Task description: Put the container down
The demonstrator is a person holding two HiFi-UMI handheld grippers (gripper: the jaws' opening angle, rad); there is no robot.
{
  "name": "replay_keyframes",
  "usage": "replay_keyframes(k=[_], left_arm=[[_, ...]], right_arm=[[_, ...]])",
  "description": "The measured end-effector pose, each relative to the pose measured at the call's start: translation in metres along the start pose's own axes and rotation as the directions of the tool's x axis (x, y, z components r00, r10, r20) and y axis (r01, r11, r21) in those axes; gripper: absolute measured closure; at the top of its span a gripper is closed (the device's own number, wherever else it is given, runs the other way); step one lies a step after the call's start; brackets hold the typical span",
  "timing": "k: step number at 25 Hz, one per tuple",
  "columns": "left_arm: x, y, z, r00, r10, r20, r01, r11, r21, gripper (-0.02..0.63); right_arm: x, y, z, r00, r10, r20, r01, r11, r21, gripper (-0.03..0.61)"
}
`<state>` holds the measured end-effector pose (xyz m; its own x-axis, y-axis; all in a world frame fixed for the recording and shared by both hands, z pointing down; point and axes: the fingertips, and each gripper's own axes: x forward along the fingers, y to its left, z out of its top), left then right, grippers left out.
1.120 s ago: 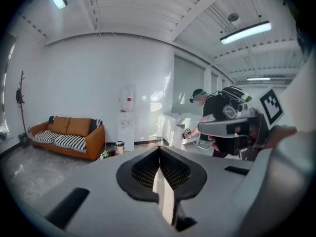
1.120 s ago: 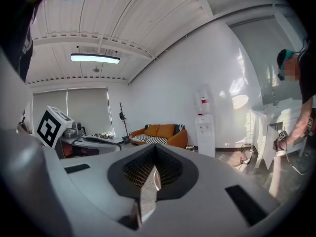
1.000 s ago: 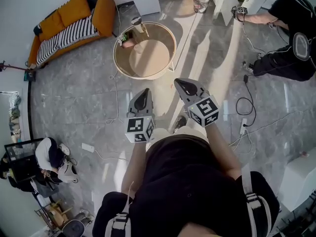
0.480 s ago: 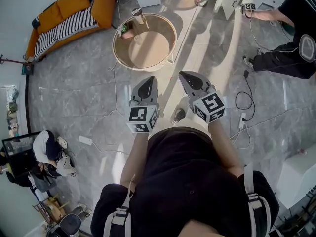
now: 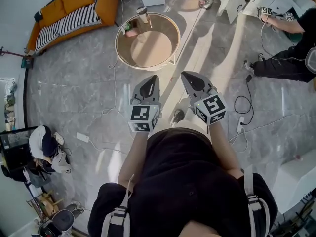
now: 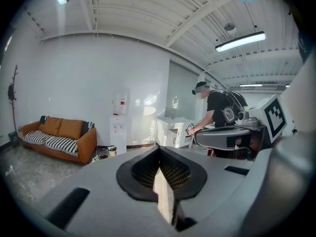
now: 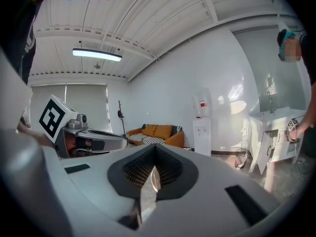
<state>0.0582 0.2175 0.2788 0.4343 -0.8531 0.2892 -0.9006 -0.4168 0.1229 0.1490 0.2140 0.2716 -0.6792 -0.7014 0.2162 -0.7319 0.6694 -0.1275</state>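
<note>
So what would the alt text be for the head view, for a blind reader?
Seen from above, a person in black holds the left tongs and right tongs, both shut and empty, over a grey floor. A round table stands ahead.

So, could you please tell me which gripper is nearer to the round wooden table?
Left. The left gripper points at the round wooden table, just short of its near rim; the right gripper is beside it, offset towards the table's right.

Open floor (image 5: 98, 83) ahead, round table (image 5: 150, 48) beyond it
</note>
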Motion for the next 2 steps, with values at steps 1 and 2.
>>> replay_keyframes(k=[1,2], left_arm=[[-0.0007,0.0012,-0.0008,1.000,-0.003,-0.001,0.003,1.000,0.011,0.595],[-0.0014,0.0025,-0.0020,1.000,-0.006,-0.003,0.006,1.000,0.024,0.595]], right_arm=[[0.0005,0.0017,0.0003,1.000,-0.001,0.000,0.001,1.000,0.000,0.575],[0.0009,0.0034,0.0006,1.000,-0.002,0.000,0.002,1.000,0.000,0.575]])
